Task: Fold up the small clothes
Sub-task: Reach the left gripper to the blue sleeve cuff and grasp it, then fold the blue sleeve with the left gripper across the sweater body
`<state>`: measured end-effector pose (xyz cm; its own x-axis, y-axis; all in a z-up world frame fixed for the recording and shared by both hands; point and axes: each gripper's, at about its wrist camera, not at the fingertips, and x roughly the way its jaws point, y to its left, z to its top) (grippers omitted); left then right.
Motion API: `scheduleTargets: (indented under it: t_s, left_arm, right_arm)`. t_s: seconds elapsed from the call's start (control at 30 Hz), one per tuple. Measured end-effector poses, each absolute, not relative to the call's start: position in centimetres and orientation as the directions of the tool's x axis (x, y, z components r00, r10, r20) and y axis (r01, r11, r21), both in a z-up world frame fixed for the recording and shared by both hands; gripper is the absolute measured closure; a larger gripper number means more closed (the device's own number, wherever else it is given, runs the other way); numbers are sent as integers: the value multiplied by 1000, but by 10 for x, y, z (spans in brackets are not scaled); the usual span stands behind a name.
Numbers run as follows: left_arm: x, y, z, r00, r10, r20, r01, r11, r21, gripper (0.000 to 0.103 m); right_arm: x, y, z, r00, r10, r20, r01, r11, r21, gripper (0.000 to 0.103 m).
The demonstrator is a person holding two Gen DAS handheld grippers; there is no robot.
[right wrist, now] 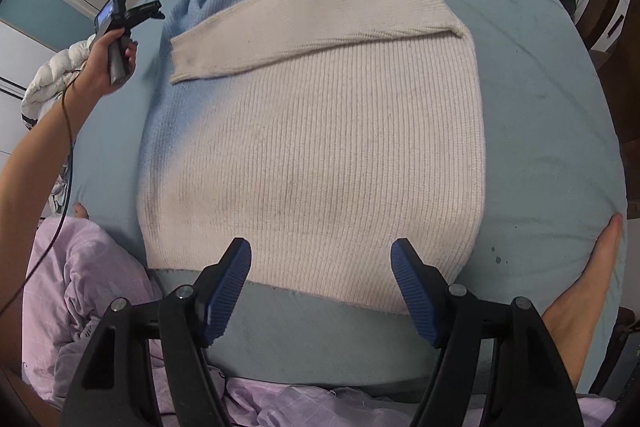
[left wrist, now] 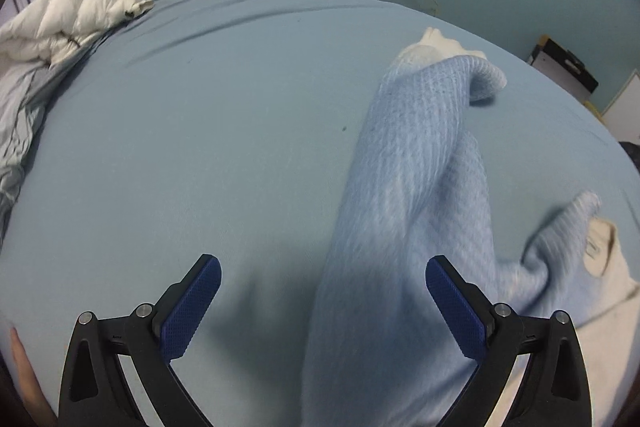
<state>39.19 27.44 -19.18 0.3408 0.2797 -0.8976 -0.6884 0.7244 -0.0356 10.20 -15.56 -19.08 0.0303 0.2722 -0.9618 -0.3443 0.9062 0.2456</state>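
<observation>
The sweater [right wrist: 320,131] lies flat on the bed [right wrist: 540,107], its cream sleeve [right wrist: 312,39] already crossed over the chest and the hem just ahead of the right gripper [right wrist: 320,291], whose fingers stand wide and hold nothing. The left gripper [left wrist: 323,307], fingers wide and empty too, hangs over the blue sleeve [left wrist: 420,155] (blurred, fuzzy ribbed knit). Best pinch that sleeve near the cuff; soft thick yarn slumps, so lay it across smoothly.
</observation>
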Motion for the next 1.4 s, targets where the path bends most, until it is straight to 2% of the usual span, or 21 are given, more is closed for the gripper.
scheduleTargets:
  t_s: [0.13,0.2,0.23,0.27,0.3,0.37,0.47,0.57,0.63,0.73,0.83,1.0,1.03,1.07,1.1,1.2,1.4]
  left_arm:
    - [408,268,-204,353,250,-902,-657,752,-49,0]
    - [416,256,-213,319,246,-915,-628,778,-9,2]
    - [422,248,-222,280,255,-925,-603,797,37,19]
    - [423,243,-225,245,264,-933,-592,803,71,65]
    - [422,241,-229,197,269,-943,-603,791,100,77]
    - [413,242,-219,226,261,-939,-665,746,47,88]
    - [395,248,-197,296,231,-927,-717,695,-56,90]
    - [375,248,-169,381,241,-892,-700,706,-108,90]
    - [350,247,-152,464,210,-861,-673,715,-189,90]
    - [311,240,-138,529,159,-834,-631,730,-262,90]
    - [279,233,-135,561,120,-819,-566,778,-274,89]
    - [240,231,-121,555,79,-828,-503,825,-258,74]
    - [240,237,-111,576,79,-814,-501,821,-275,54]
    - [242,241,-103,595,86,-799,-498,819,-283,15]
    - [248,247,-92,623,113,-774,-502,816,-285,0]
    - [271,264,-72,668,244,-703,-544,805,-237,0]
    - [371,257,-104,504,271,-820,-511,859,-30,0]
  right_arm:
    - [107,-161,-202,-9,251,-968,-326,915,240,34]
    - [109,-164,-205,-17,242,-970,-314,920,235,34]
    - [111,-166,-206,-21,241,-970,-308,922,236,34]
    - [112,-167,-207,-26,240,-970,-301,924,236,34]
    - [112,-169,-208,-33,243,-970,-296,924,241,34]
    - [113,-171,-207,-43,257,-965,-289,922,258,34]
    - [110,-178,-202,-31,277,-960,-273,922,275,34]
    - [103,-183,-199,-28,290,-957,-265,920,287,34]
    - [99,-186,-195,-29,302,-953,-265,917,299,34]
    - [98,-189,-189,-6,309,-951,-265,917,299,34]
    - [96,-189,-187,4,315,-949,-269,915,302,34]
    - [95,-183,-192,-6,300,-954,-275,917,290,34]
    - [97,-182,-193,-8,299,-954,-274,917,290,34]
    - [97,-183,-194,-10,297,-955,-275,917,288,34]
    - [97,-182,-196,-11,294,-956,-274,918,286,34]
    - [98,-180,-200,-23,288,-957,-273,919,283,34]
    - [101,-181,-211,-50,269,-962,-258,927,273,34]
